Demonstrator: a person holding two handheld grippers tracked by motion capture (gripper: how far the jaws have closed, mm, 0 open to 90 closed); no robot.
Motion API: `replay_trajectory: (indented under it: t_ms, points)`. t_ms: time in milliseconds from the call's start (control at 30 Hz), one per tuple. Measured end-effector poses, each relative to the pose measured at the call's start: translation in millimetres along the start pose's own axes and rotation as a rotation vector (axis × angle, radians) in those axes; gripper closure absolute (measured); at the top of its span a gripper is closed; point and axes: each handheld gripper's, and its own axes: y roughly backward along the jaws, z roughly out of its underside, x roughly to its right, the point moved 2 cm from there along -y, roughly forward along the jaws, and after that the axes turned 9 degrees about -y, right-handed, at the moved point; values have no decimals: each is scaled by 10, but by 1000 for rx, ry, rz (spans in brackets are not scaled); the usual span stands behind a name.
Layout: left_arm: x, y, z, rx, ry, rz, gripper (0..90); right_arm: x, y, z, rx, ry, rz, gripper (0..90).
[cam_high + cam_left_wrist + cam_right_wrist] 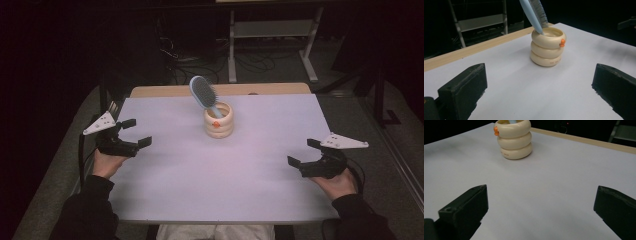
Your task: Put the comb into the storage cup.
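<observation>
Both tongs sit released, jaws spread wide with nothing between them. Left tongs (131, 134) hover over the left edge of the white desk (200, 180), at the middle left of the high view; right tongs (306, 152) hover near the right edge, lower right of the frame. A cream holder (218, 121) shaped like three stacked rings, with a small orange knob, stands upright just above the frame's centre, well apart from both tongs. A light blue hairbrush (203, 92) stands handle-down in it, leaning toward the upper left.
</observation>
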Motion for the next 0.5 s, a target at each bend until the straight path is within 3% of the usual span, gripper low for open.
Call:
replay_trajectory:
  t_ms: [267, 400, 500]
  points:
    - [49, 126, 150, 23, 16, -10, 0, -1, -3, 1, -2, 4, 1, 0]
    - [64, 182, 268, 55, 54, -14, 0, -3, 0, 2, -3, 4, 1, 0]
    - [78, 217, 343, 32, 45, -33, 0, 0, 5, 1, 1, 0, -2, 0]
